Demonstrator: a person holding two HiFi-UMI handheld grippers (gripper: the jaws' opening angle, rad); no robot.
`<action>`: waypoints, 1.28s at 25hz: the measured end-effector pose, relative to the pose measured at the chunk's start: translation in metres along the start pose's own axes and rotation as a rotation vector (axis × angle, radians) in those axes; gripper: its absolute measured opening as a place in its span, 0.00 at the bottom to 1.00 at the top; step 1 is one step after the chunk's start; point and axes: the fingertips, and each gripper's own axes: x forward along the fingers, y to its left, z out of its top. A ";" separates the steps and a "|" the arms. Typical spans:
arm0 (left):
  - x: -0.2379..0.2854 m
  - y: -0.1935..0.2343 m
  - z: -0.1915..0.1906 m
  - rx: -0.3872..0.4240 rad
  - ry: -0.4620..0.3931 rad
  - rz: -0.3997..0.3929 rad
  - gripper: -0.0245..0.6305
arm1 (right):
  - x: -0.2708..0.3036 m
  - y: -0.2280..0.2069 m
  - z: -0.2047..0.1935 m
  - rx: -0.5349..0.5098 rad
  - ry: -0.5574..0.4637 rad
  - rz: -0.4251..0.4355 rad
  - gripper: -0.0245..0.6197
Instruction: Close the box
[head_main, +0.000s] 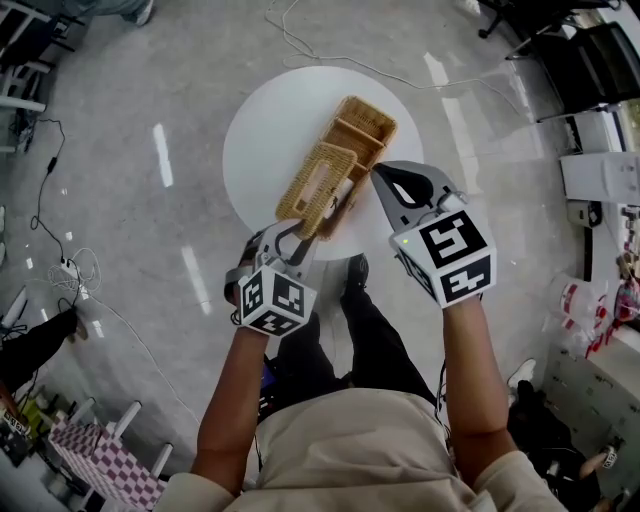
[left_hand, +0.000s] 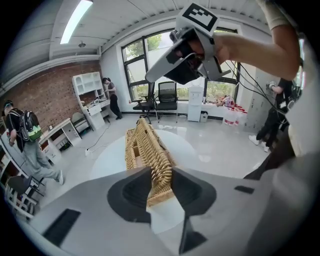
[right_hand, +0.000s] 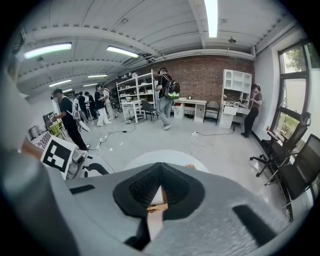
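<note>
A wicker box (head_main: 362, 124) lies slantwise on the round white table (head_main: 258, 130), its far compartment open to the top. Its woven lid (head_main: 318, 180) is raised over the near half. In the left gripper view the lid (left_hand: 149, 145) stands edge-on like a ridge, and my left gripper (left_hand: 161, 189) is shut on its near end. From the head view the left gripper (head_main: 298, 232) sits at the lid's near corner. My right gripper (head_main: 376, 172) hovers at the box's right side, jaws together. Through its thin slit (right_hand: 155, 200) a sliver of wicker shows.
Cables (head_main: 300, 40) run over the grey floor behind the table. Office chairs (head_main: 560, 40) and white cabinets (head_main: 600, 175) stand at the right. Several people (right_hand: 167, 97) are by desks and shelves (right_hand: 135, 92) far across the room.
</note>
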 end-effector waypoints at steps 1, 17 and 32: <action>0.000 -0.003 0.001 0.008 0.006 -0.012 0.18 | -0.001 0.000 0.001 0.001 0.001 -0.001 0.03; -0.048 -0.009 0.066 0.022 -0.104 -0.067 0.18 | -0.024 -0.004 0.025 0.004 -0.031 -0.025 0.03; -0.198 0.050 0.174 -0.141 -0.516 0.024 0.18 | -0.090 0.022 0.094 -0.057 -0.157 -0.013 0.03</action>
